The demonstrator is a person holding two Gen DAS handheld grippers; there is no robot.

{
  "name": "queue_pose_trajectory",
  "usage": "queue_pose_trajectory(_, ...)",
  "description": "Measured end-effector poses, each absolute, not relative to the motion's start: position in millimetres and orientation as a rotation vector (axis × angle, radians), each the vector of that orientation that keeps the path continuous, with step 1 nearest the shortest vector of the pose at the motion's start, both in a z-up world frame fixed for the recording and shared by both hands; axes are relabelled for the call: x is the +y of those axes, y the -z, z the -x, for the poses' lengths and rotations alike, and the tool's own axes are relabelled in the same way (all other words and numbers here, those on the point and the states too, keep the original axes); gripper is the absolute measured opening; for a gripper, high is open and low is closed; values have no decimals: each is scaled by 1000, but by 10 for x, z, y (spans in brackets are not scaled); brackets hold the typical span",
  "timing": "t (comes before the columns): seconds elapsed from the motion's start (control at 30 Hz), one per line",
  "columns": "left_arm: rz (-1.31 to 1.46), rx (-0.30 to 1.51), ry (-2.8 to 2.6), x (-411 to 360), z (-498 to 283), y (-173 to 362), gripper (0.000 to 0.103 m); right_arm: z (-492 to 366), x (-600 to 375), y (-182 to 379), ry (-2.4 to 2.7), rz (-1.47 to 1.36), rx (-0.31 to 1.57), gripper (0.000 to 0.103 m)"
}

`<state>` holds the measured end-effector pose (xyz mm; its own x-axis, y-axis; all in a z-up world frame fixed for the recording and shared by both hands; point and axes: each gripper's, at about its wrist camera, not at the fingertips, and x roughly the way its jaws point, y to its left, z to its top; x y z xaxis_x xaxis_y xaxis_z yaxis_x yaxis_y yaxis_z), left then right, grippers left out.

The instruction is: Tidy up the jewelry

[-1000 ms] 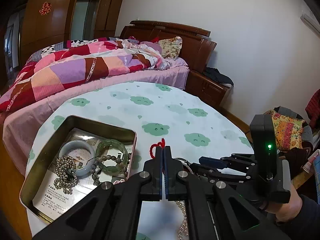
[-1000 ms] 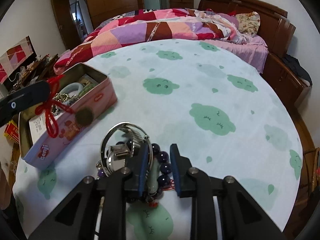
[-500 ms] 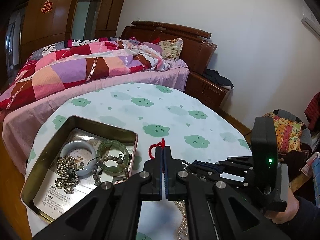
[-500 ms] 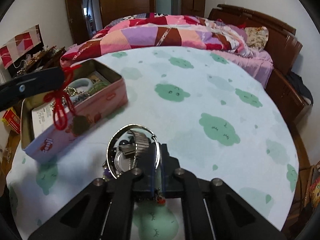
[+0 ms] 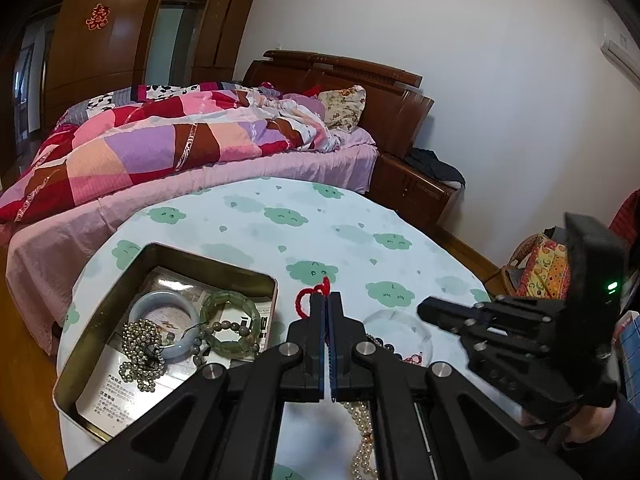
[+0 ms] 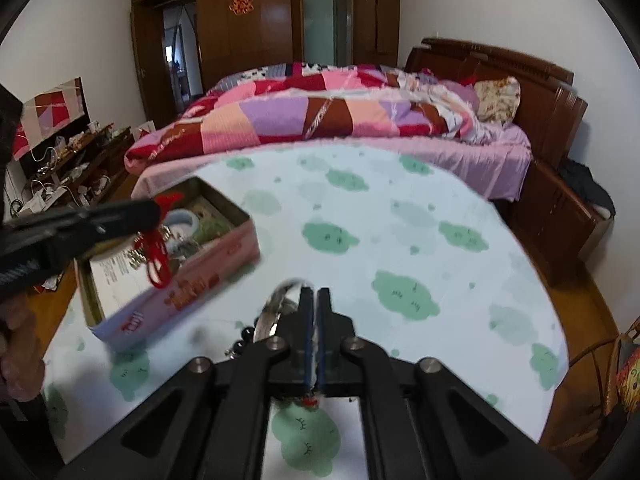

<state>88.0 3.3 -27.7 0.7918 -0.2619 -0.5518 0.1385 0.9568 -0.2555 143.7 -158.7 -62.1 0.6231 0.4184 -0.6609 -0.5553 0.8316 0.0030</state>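
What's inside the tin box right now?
In the tin box: a pale jade bangle, a green bead bracelet, a metallic bead strand and a grey bead strand, all on printed paper. The paper hides the tin's floor.

Both wrist views face bedward, sharing the tin [image 5: 100,304] [image 6: 224,276]

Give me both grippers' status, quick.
Left gripper: closed on the red cord.
Right gripper: closed; what its fingers pinch cannot be told.
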Motion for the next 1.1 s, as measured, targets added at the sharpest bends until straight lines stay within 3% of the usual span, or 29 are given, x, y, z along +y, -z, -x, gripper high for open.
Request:
queue_pose_trajectory(0.27, 214, 606, 215, 77, -850, 219, 0, -1436, -1501, 472, -603, 227, 683, 2)
queue_pose_trajectory(0.33, 217, 612, 216, 79, -860, 244, 0, -1505, -1454, 614, -592, 269, 734, 10)
queue_pose_trajectory(0.37, 216, 614, 217, 82, -862, 251, 0, -1541, -1429, 706, -580, 292, 751, 27)
queue_pose_trajectory(0.4, 216, 617, 217, 80, -866, 264, 0, -1560, -1431, 777, -574, 304, 762, 35)
queue_pose_trajectory(0.6, 218, 631, 218, 77, -889, 316, 0, -1724, -1482, 1176, -541, 340, 871, 31)
queue_pose_trajectory(0.63, 219, 633, 219, 75, -891, 321, 0, -1747, -1494, 1209, -548, 332, 879, 13)
queue_pose_trajectory(0.67, 219, 634, 219, 76, -885, 321, 0, -1736, -1508, 1201, -560, 318, 882, 8)
queue_pose_trajectory(1.1, 237, 564, 173, 381, -751, 69, 0, -1390, -1364, 438, -608, 284, 676, 8)
